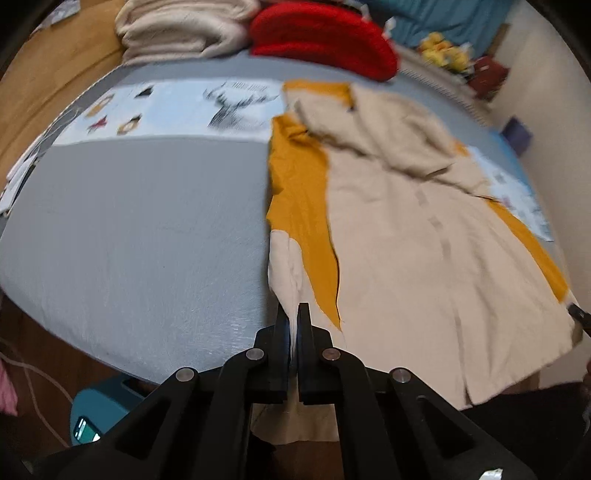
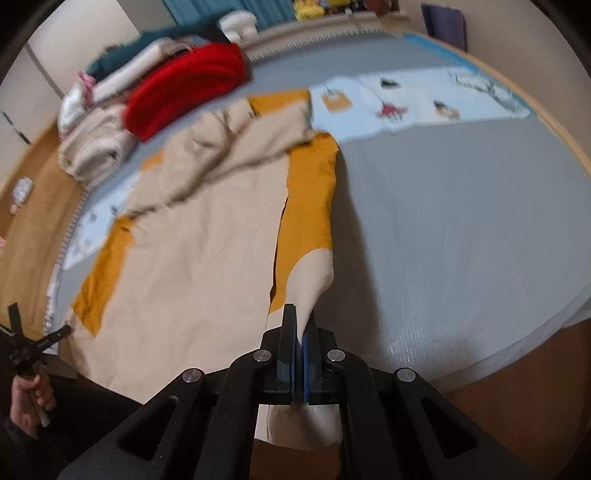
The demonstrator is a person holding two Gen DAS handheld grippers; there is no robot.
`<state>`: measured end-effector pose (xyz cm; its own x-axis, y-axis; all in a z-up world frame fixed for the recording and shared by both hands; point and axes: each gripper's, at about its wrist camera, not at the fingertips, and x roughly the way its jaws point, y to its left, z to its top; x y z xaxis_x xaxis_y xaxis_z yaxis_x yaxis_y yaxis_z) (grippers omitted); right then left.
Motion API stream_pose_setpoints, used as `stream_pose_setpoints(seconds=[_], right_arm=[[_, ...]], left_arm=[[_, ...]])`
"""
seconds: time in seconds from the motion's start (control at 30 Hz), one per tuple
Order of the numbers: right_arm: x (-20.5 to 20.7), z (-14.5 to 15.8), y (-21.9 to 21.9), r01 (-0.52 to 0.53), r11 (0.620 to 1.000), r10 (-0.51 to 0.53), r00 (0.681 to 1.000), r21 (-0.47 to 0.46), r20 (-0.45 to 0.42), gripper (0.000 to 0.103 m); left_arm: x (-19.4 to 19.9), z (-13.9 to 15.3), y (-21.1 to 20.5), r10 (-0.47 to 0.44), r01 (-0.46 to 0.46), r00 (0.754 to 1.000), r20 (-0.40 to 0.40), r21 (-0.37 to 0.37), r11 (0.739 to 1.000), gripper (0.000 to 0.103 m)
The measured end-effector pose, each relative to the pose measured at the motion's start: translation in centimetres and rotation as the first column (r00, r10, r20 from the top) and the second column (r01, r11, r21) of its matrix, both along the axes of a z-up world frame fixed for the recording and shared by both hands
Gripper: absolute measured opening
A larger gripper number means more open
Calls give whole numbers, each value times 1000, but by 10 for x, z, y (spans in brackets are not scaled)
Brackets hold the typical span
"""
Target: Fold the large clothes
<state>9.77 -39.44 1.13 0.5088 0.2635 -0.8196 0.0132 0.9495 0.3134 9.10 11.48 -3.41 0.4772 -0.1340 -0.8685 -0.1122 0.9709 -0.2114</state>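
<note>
A large beige coat point(image 1: 424, 236) with mustard-yellow lining point(image 1: 299, 192) lies spread on the grey bed point(image 1: 140, 236). It also shows in the right wrist view point(image 2: 192, 236), with lining point(image 2: 306, 199) exposed along its right edge. My left gripper point(image 1: 293, 314) is shut on the coat's beige hem at its left corner near the bed's front edge. My right gripper point(image 2: 301, 317) is shut on the beige hem at the coat's right corner. The other gripper point(image 2: 22, 347) shows at the far left of the right wrist view, held by a hand.
Folded clothes are stacked at the head of the bed: a cream pile point(image 1: 181, 29) and a red knit point(image 1: 321, 37), also in the right wrist view point(image 2: 184, 88). A light-blue printed band point(image 1: 173, 107) crosses the bed. Wooden floor point(image 2: 517, 406) lies below the bed edge.
</note>
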Motion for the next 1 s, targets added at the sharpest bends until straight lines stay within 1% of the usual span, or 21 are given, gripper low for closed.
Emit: stream_pose_setpoints(seconds=[0.1,0.17,0.27,0.33,0.4,0.53,0.6,0.67,0.77,0.87,0.93,0.97,1.0], right_arm=[[-18,34,1,-24,1000,24,998,7,54,2],[-29,51,1,-37,999,36,996,16,83,2],[-58,78,-7,-39,998,34,993,39,115,2],[-80,93,-11,-37,998,29,991,52,132,2],[-101,105,-13,-34,998,26,988,50,154,2],[-142,121,-19,-10,997,-4,984,77,178,2],[-155,127,-25,11,995,-32,979,101,201,2],[-156,130,-34,43,993,-68,972,111,225,2],[-136,127,-46,72,989,-102,965,132,241,2],[-94,117,-53,92,990,-115,963,105,245,2],[-52,103,-58,110,988,-133,965,112,227,2],[-36,99,-59,116,988,-137,964,106,227,2],[-11,90,-59,127,988,-145,964,92,224,2]], left_arm=[[-22,24,3,-33,35,998,57,-41,999,1],[-32,35,6,-51,55,996,75,-63,996,1],[-63,51,5,-73,82,992,103,-88,993,1],[-85,59,6,-70,84,991,113,-120,989,1],[-102,64,10,-66,83,992,105,-164,983,1],[-128,74,9,-62,80,993,97,-193,978,1],[-130,82,11,-48,70,993,110,-201,977,0],[-122,87,14,-29,56,992,124,-219,974,1],[-93,86,19,5,23,991,132,-210,978,1],[-45,78,27,46,-13,990,137,-231,973,1],[-12,70,31,67,-34,989,135,-235,971,1],[8,64,33,84,-50,989,126,-249,967,1],[33,57,36,101,-68,989,110,-265,962,1]])
